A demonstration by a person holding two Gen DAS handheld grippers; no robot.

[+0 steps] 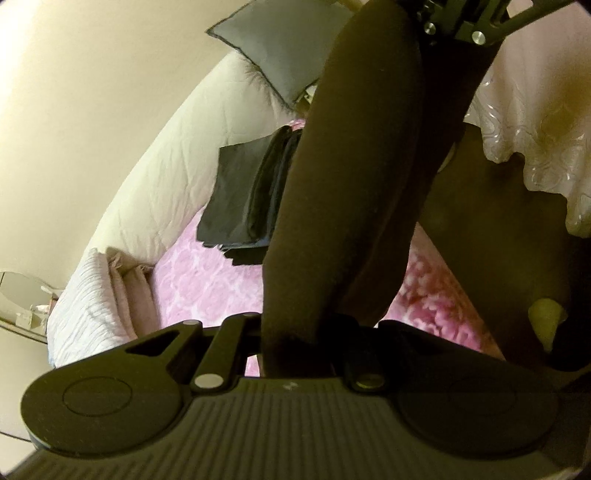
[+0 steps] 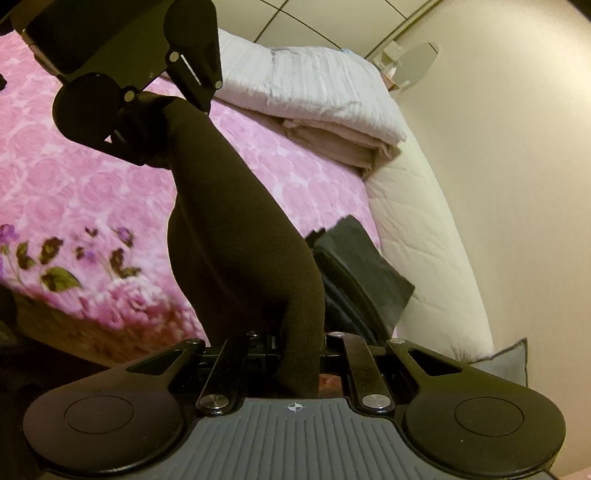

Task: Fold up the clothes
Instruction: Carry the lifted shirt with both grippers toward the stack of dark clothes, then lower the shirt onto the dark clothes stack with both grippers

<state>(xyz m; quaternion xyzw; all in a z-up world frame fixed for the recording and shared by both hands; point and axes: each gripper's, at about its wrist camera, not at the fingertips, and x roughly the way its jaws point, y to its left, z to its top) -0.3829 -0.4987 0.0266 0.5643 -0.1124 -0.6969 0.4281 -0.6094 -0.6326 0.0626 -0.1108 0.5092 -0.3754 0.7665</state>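
A long dark brown garment (image 1: 354, 177) is stretched in the air between my two grippers above the bed. My left gripper (image 1: 295, 354) is shut on one end of it. My right gripper (image 2: 299, 369) is shut on the other end of the garment (image 2: 236, 229). The right gripper shows at the top of the left wrist view (image 1: 458, 22); the left gripper shows at the top left of the right wrist view (image 2: 147, 103). A stack of folded dark clothes (image 1: 251, 192) lies on the bed; it also shows in the right wrist view (image 2: 362, 266).
A pink floral bedspread (image 2: 92, 177) covers the bed. A folded white quilt (image 2: 314, 88) and beige sheets (image 2: 343, 144) lie at its far end. A grey cushion (image 1: 273, 48) sits by the padded white bed edge (image 1: 166, 177). A lace curtain (image 1: 535, 122) hangs at the right.
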